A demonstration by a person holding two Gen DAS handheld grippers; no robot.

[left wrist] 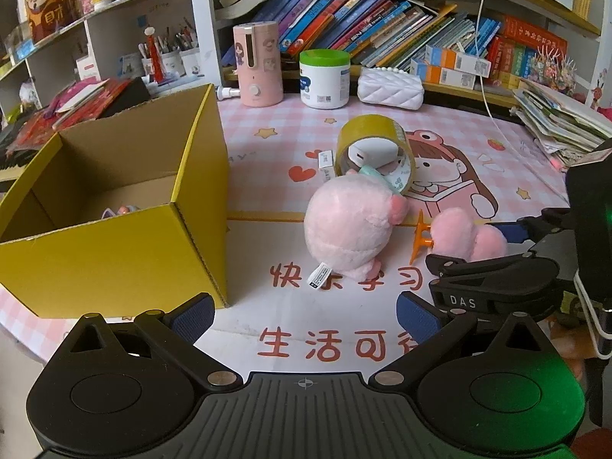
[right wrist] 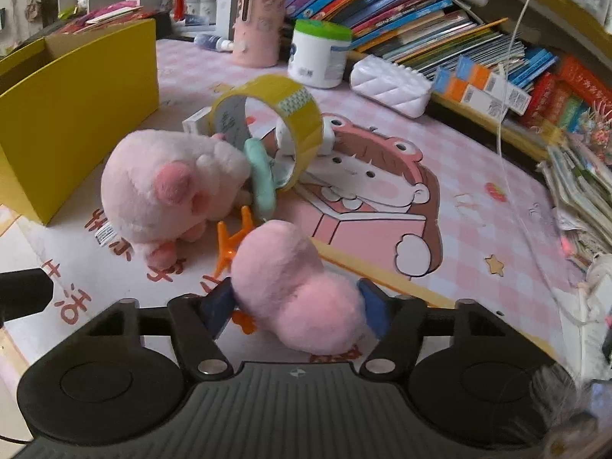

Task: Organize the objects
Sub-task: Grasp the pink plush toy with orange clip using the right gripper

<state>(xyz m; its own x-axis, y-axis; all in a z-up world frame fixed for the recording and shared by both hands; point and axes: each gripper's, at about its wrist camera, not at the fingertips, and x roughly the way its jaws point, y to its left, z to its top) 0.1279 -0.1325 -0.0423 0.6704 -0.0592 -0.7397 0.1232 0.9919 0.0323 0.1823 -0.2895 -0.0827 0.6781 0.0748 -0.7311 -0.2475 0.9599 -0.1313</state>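
A pink fluffy hair clip (right wrist: pixel 294 290) with an orange claw (right wrist: pixel 229 244) lies on the mat; it also shows in the left wrist view (left wrist: pixel 466 237). My right gripper (right wrist: pixel 296 311) is shut on its fluff, low over the mat. A pink plush pig (left wrist: pixel 352 225) lies at the centre, also in the right wrist view (right wrist: pixel 168 187). A yellow tape roll (left wrist: pixel 376 153) leans behind it on a white charger (left wrist: pixel 373 155). An open yellow cardboard box (left wrist: pixel 114 206) stands at the left. My left gripper (left wrist: pixel 304 315) is open and empty near the front edge.
A pink humidifier (left wrist: pixel 258 65), a white jar with a green lid (left wrist: pixel 325 78) and a white quilted case (left wrist: pixel 390 88) stand at the back. Books fill the shelf (left wrist: pixel 382 19). A paper stack (left wrist: pixel 562 122) lies at the right. A white cable (left wrist: pixel 493 114) hangs down.
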